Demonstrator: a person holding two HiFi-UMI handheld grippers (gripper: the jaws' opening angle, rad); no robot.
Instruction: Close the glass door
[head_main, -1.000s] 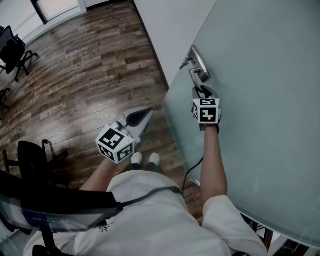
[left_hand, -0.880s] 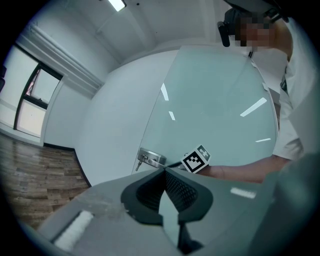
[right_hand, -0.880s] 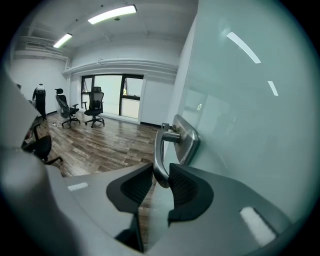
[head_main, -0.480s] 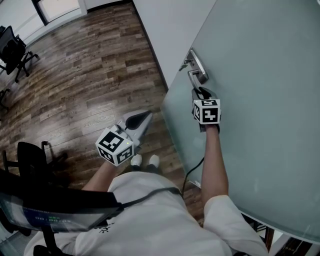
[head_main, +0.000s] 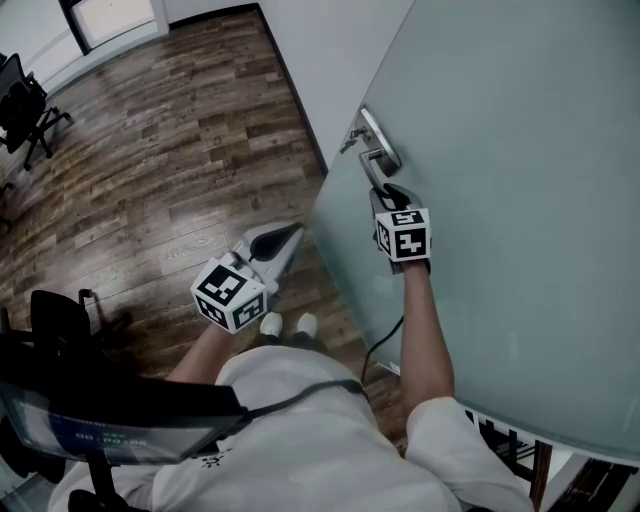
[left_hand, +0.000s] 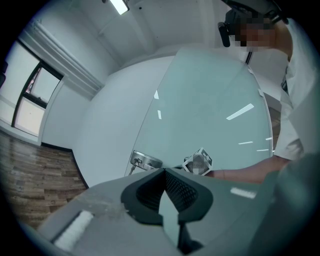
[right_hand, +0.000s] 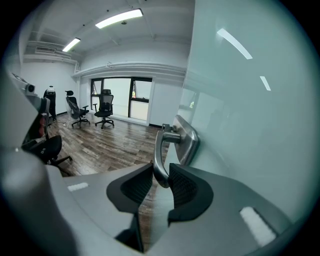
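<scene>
Two hand-held grippers show in the head view. The right hand-held gripper (head_main: 383, 192) reaches to the metal handle (head_main: 372, 160) near the free edge of the door (head_main: 500, 220). The door fills the right side and stands at an angle to the white wall (head_main: 320, 60), so it seems not yet closed. The left hand-held gripper (head_main: 292, 233) hangs over the wooden floor (head_main: 150, 150), apart from the door.

Left gripper view: the jaws are clenched tip to tip with nothing between them. The frosted glass and the handle plate (left_hand: 145, 161) are beyond them, not touched.

Right gripper view: the jaws grasp the lever of the handle, one pad on each side of it, close to its bend.

I judge the door heavy and stiff, swinging slowly on its hinges. Its glass is smooth, slippery and fragile, so there is no good place to hold it. The lever is rigid metal and is the right place to hold. A steady pull is better than a jerk, because the polished lever can slide between the pads.
</scene>
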